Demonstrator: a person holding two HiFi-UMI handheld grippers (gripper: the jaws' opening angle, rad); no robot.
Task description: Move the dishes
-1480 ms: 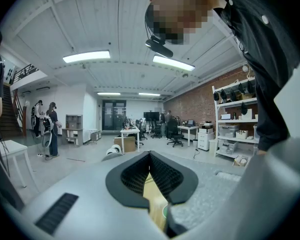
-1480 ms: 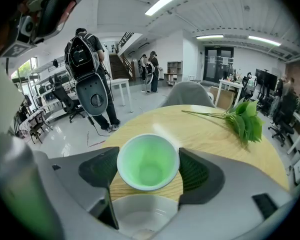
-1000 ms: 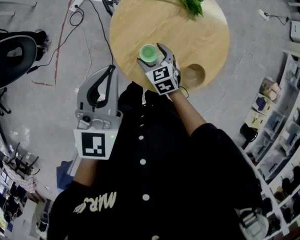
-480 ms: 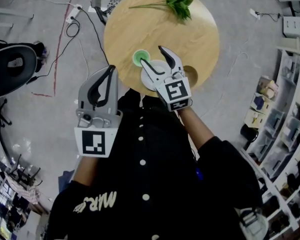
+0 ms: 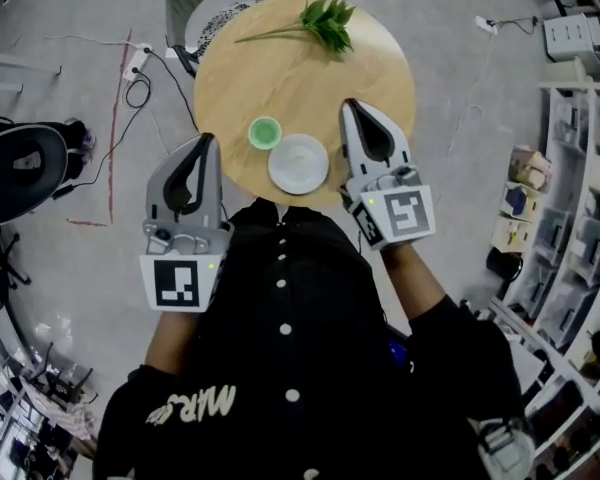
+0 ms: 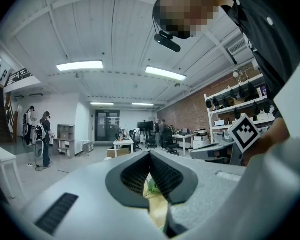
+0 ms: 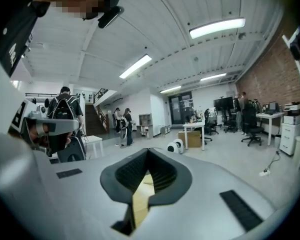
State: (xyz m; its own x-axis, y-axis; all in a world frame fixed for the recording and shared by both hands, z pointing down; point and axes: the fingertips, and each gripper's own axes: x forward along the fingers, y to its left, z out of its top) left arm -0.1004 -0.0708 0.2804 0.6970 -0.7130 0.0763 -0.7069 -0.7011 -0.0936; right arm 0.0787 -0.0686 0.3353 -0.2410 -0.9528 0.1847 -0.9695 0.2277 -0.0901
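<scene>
Right fingers: the jaws of the right gripper (image 7: 148, 150) are shut tip against tip, having just been closing; nothing is caught between them, and only a strip of wood is seen through the gap lower down.
Left fingers: the jaws of the left gripper (image 6: 149, 155) are pressed together as well, with nothing gripped.
Right gripper's place: in the head view it is held over the right side of the round wooden table (image 5: 280, 78), apart from both dishes.
Left gripper's place: it is held off the table's left edge, over the floor.
Green cup (image 5: 265, 132): it is set upright on the table near its front edge, free of both grippers.
White dish (image 5: 298, 163): it is placed just beside the cup, to its right and nearer the person.
Leafy sprig (image 5: 320, 20): it is laid at the table's far side, well apart from the dishes.
Surroundings: shelves (image 5: 570, 218) are seen at the right, an office chair (image 5: 25, 158) at the left.
</scene>
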